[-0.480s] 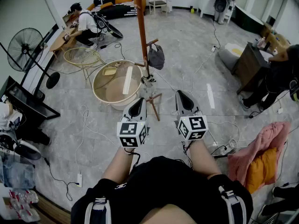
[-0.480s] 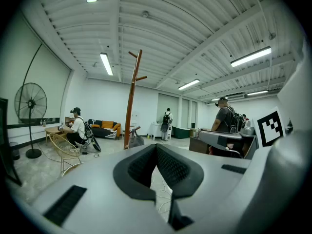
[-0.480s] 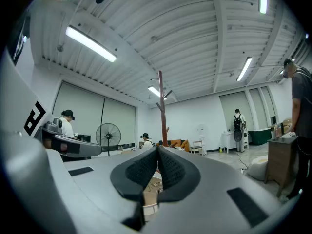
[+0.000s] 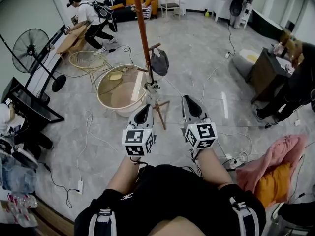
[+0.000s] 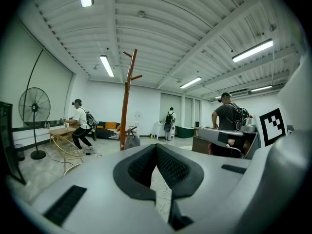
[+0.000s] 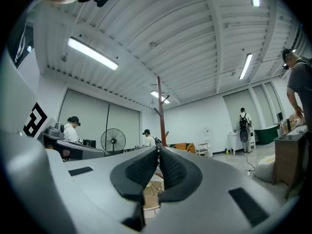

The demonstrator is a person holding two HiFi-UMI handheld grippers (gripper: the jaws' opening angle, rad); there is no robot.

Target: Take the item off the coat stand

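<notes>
A tall brown wooden coat stand [image 4: 143, 38] rises from the grey floor ahead of me. A dark grey bag [image 4: 159, 62] hangs from a low peg on its right side. My left gripper [image 4: 145, 108] and right gripper [image 4: 189, 101] are held side by side at waist height, well short of the stand, both shut with nothing between the pads. In the left gripper view the coat stand [image 5: 126, 101] and the bag [image 5: 131, 141] show beyond the closed left gripper [image 5: 156, 147]. In the right gripper view the coat stand [image 6: 160, 113] shows just above the closed right gripper [image 6: 159, 151].
A round beige tub [image 4: 104, 98] with a plank in it stands left of the stand's base, a wire chair [image 4: 87, 60] behind it. A floor fan [image 4: 32, 50] stands at left. Cables cross the floor. A dark desk [image 4: 263, 70] and a pink cloth [image 4: 278, 156] are at right. People work at the back.
The head view has shifted a little, so the stand and tub sit slightly further left. The person at the back left has straightened up. Both grippers stay shut in about the same place.
</notes>
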